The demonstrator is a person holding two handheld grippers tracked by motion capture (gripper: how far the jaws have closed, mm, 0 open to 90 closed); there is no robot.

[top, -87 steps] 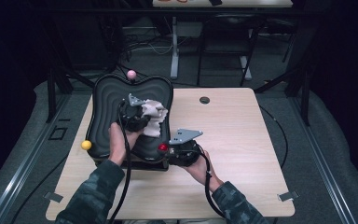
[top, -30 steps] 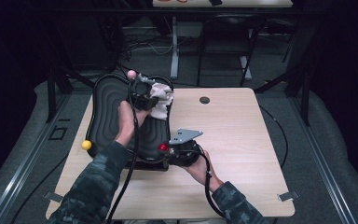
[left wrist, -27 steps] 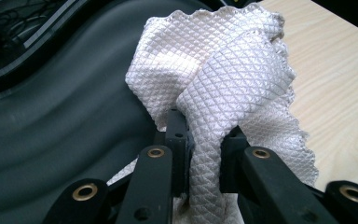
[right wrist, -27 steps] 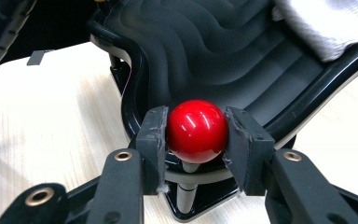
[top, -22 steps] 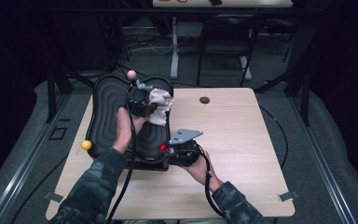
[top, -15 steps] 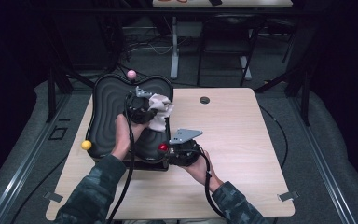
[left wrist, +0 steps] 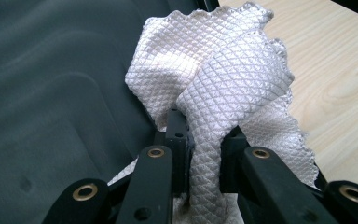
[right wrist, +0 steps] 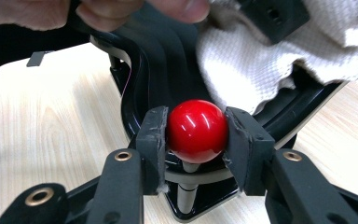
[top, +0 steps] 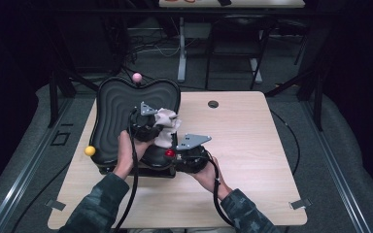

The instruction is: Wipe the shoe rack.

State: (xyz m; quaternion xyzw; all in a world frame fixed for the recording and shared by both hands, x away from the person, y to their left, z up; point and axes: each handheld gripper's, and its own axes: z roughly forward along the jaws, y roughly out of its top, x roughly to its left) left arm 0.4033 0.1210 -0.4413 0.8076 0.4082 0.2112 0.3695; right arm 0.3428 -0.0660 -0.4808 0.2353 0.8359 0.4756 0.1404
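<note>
A black ridged tray (top: 114,109) with a wavy outline lies on the left part of the wooden table. My left gripper (top: 156,127) is shut on a white quilted cloth (top: 166,126) and presses it on the tray's right side; the cloth (left wrist: 214,84) bunches up between the black jaws. My right gripper (top: 172,156) is shut on a red ball knob (top: 170,153) at the tray's near right corner. Both pads squeeze the red ball (right wrist: 197,130), which stands on a short post. The tray's black rim (right wrist: 135,88) runs behind the ball.
A pink ball knob (top: 136,77) sticks up at the tray's far edge and a yellow one (top: 90,150) at its left edge. A dark round hole (top: 213,104) sits in the tabletop to the right. Bare wood (top: 252,141) spreads right of the tray.
My left gripper has drawn the cloth from the tray's far right part back toward the person and lower. The right gripper has stayed on the red ball.
</note>
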